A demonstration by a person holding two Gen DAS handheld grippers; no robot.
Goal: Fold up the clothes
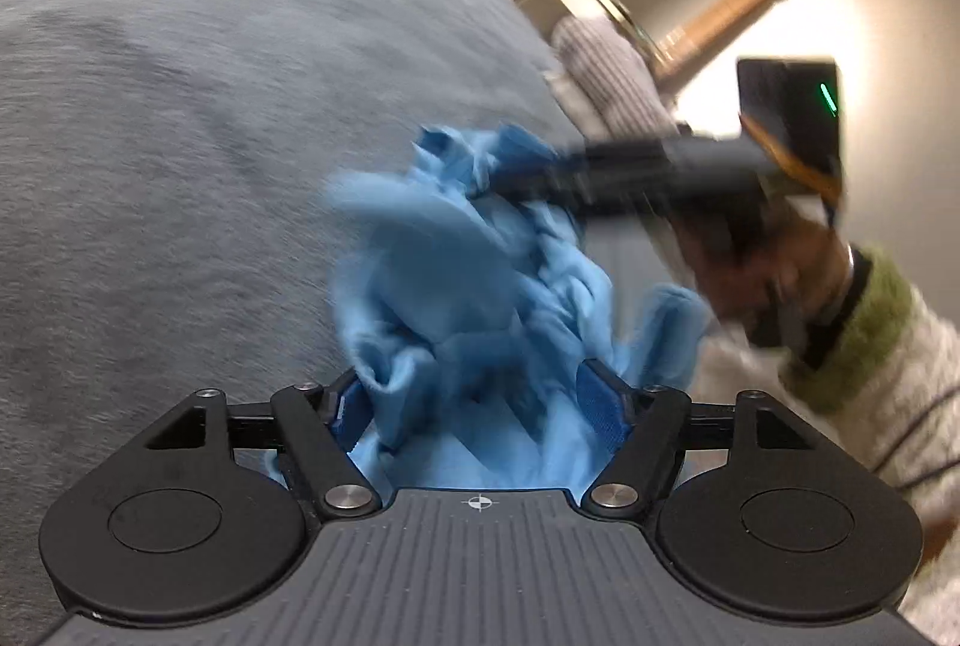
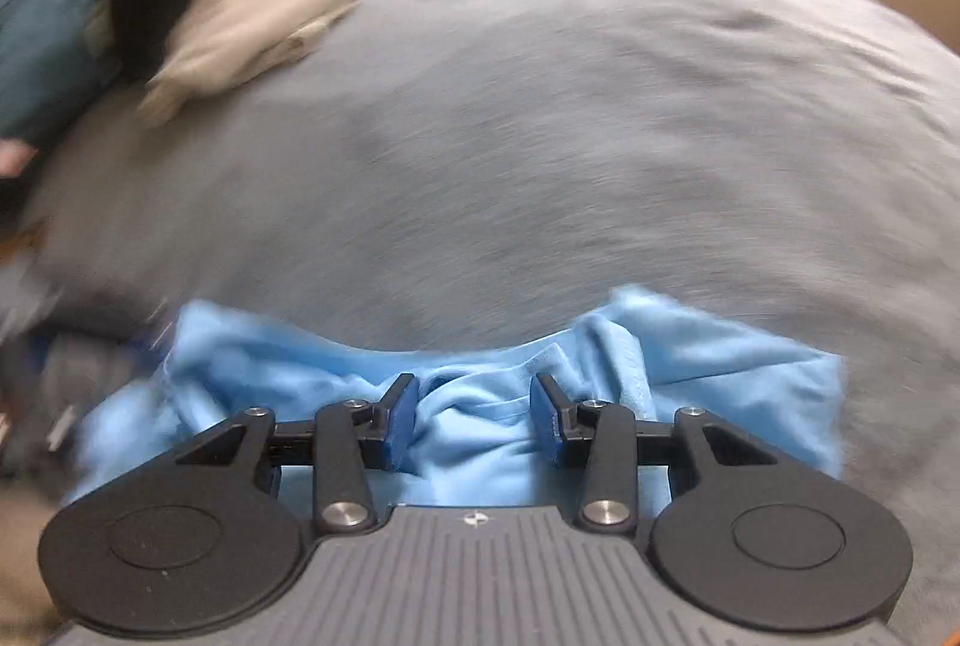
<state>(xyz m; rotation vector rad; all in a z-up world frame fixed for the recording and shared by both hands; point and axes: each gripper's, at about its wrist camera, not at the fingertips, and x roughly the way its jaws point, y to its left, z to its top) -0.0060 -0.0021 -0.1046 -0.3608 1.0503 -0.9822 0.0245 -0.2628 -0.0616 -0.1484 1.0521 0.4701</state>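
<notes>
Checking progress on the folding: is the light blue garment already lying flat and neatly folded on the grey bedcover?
No, the light blue garment is bunched up and crumpled above the grey bedcover.

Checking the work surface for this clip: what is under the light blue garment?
The light blue garment lies bunched on a grey blanket that spreads all around it. Whatever is directly beneath the cloth is covered and cannot be seen.

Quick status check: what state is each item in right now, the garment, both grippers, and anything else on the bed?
Light blue garment: crumpled, not yet folded, bunched between both grippers.
Left gripper: jaws wide, cloth bunched between them; grip unclear.
Right gripper: jaws partly apart, cloth between the pads; contact unclear.
Grey bedcover: spread out, lightly wrinkled.
Pile of other clothes: heaped at the far edge, too blurred to tell whether folded.
</notes>
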